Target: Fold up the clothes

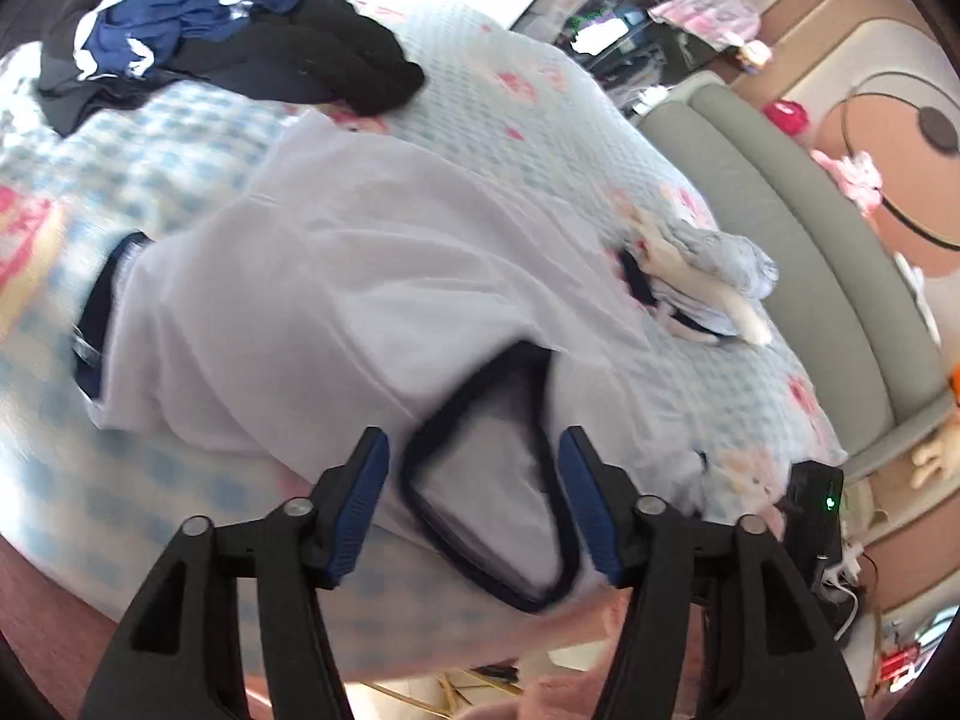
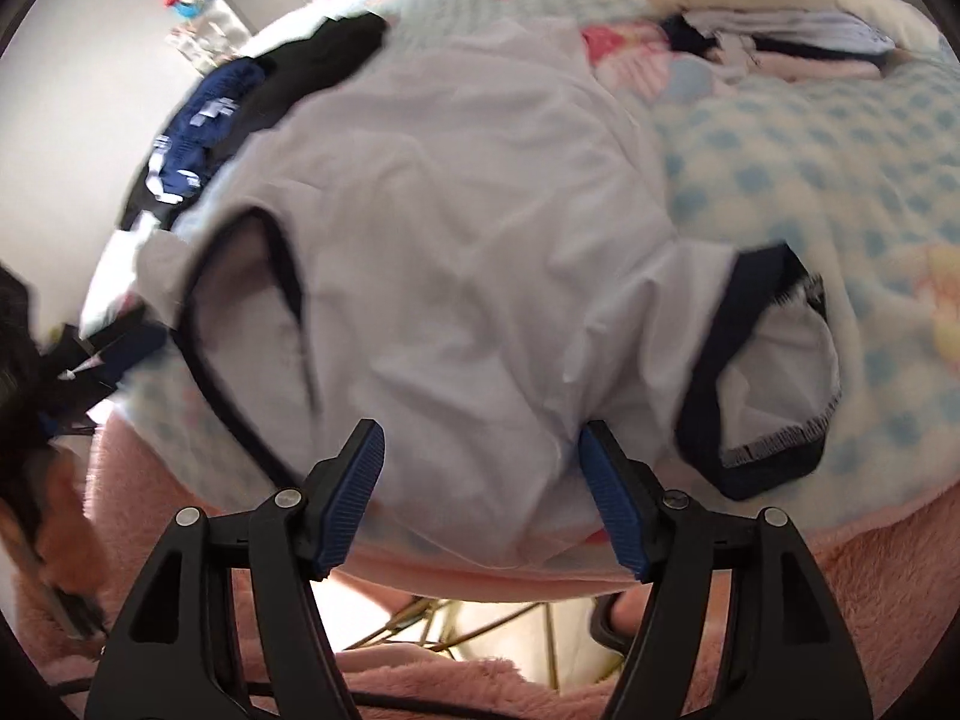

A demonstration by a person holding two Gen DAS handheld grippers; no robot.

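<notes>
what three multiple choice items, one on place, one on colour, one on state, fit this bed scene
1. Where does the pile of dark navy and black clothes lie?
A. on the bed beyond the shirt
B. on the floor
C. in a gripper

2. What colour is the trim on the white sleeveless shirt?
A. red
B. dark navy
C. yellow

3. How do the left gripper and right gripper stand?
A. both shut on cloth
B. one open, one shut
C. both open

Key: 1 A, the pile rests on the checked bedspread; 2 B, armholes edged navy; 3 C, gaps show between the blue pads.

Both wrist views look closely down over the same white shirt [image 1: 372,276] from the bed's [image 1: 198,138] near edge.
</notes>
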